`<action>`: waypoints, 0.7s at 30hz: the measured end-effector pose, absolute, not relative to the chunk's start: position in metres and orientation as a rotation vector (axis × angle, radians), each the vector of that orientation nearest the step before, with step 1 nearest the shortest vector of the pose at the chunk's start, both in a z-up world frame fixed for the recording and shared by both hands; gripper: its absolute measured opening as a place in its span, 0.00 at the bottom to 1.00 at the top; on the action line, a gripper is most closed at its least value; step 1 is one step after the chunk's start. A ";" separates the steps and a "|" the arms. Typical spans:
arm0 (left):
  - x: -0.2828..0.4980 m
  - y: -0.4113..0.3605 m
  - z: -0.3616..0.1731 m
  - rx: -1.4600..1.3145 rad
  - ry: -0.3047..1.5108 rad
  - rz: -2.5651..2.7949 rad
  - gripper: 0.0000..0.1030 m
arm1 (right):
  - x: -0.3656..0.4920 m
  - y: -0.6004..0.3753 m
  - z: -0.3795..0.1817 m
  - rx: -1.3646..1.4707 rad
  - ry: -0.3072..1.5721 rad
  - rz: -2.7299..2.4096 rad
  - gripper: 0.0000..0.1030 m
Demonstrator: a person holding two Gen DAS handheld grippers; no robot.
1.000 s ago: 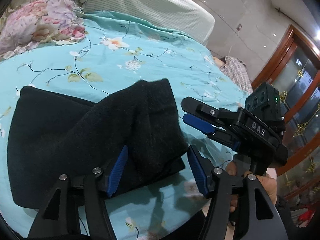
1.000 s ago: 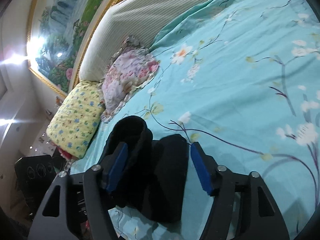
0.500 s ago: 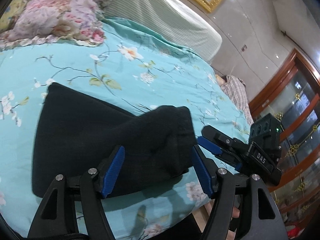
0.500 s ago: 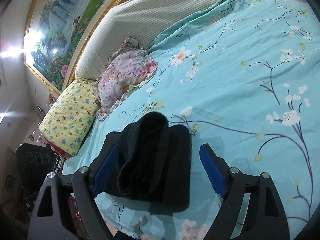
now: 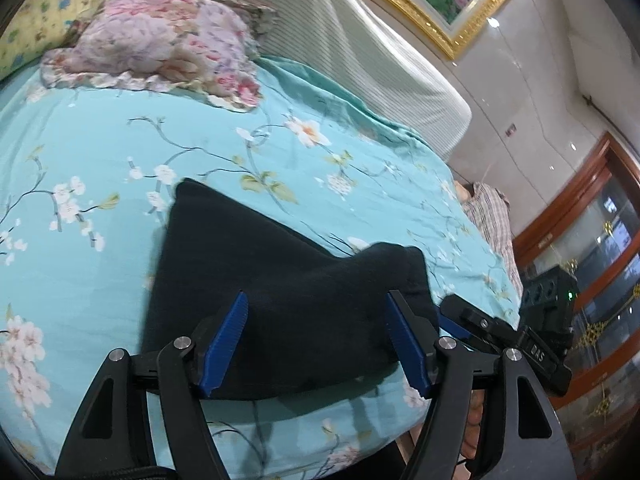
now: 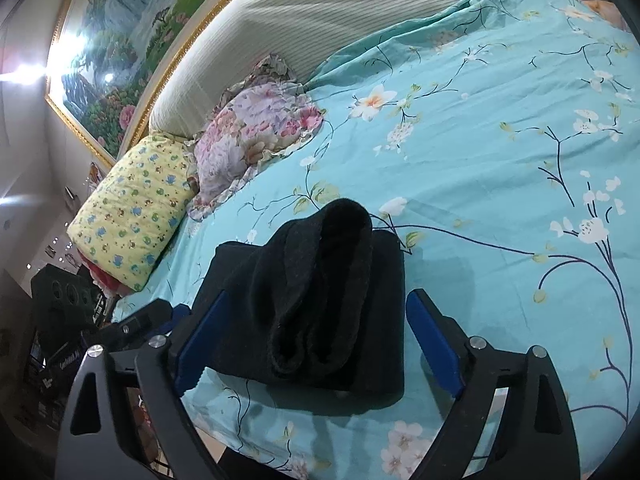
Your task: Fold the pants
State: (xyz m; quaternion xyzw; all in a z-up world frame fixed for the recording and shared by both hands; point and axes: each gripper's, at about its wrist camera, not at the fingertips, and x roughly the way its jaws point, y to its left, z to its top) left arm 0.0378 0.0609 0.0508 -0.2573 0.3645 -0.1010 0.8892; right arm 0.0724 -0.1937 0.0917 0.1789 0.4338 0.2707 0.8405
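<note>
Both grippers — left gripper [image 5: 320, 340] and right gripper [image 6: 316, 344] — hold their fingers spread, gripping nothing. Black pants [image 6: 320, 300] lie folded compactly on the bed [image 6: 500, 160] near its edge — one upper fold bulges; flattening apparently remains.

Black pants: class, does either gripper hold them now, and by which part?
Neither. The left gripper and right gripper are open, and the black pants lie free on the bed.
</note>
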 end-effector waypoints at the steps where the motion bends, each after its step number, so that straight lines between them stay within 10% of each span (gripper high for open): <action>1: 0.038 0.066 0.050 -0.541 0.757 -0.200 0.69 | 0.072 -0.193 0.091 0.372 0.920 0.567 0.89; 21: 0.048 0.109 0.027 -0.587 0.805 -0.123 0.74 | 0.074 -0.183 0.076 0.349 0.983 0.524 0.90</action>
